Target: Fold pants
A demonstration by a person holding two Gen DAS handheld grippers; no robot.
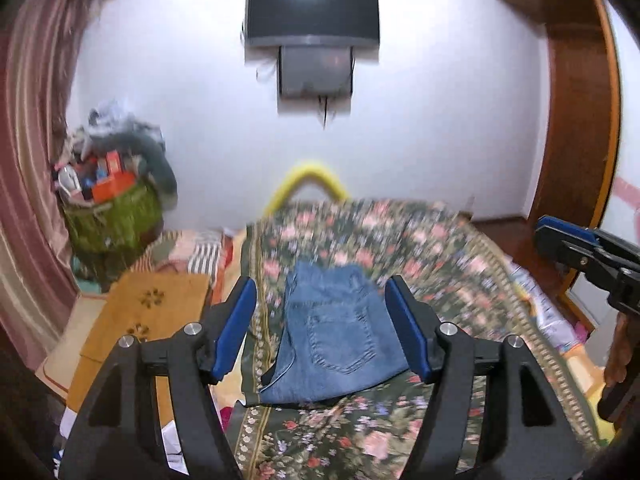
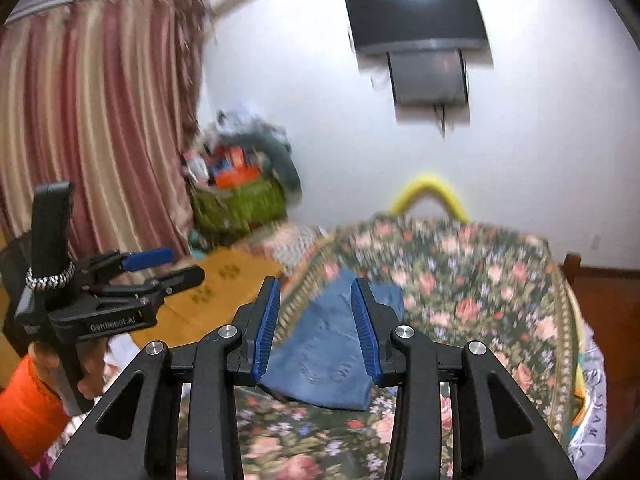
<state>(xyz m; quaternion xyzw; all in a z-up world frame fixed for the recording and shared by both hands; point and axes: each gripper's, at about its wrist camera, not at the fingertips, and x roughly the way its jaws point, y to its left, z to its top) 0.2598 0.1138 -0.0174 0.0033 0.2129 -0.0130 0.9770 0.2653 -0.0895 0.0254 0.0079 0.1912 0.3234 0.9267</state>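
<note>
Blue denim pants (image 1: 336,336) lie folded into a small packet on the floral bedspread (image 1: 452,280), back pocket up. They also show in the right wrist view (image 2: 324,356). My left gripper (image 1: 322,292) is open and empty, held above the packet, its blue pads on either side in view. My right gripper (image 2: 314,292) is open and empty, raised above the pants. The right gripper shows at the right edge of the left wrist view (image 1: 560,236); the left gripper shows at the left of the right wrist view (image 2: 160,268).
A green basket (image 1: 112,216) heaped with clutter stands at the far left by the striped curtain (image 1: 28,152). A wooden board (image 1: 148,320) lies left of the bed. A TV (image 1: 312,12) hangs on the wall. A wooden door frame (image 1: 576,100) is on the right.
</note>
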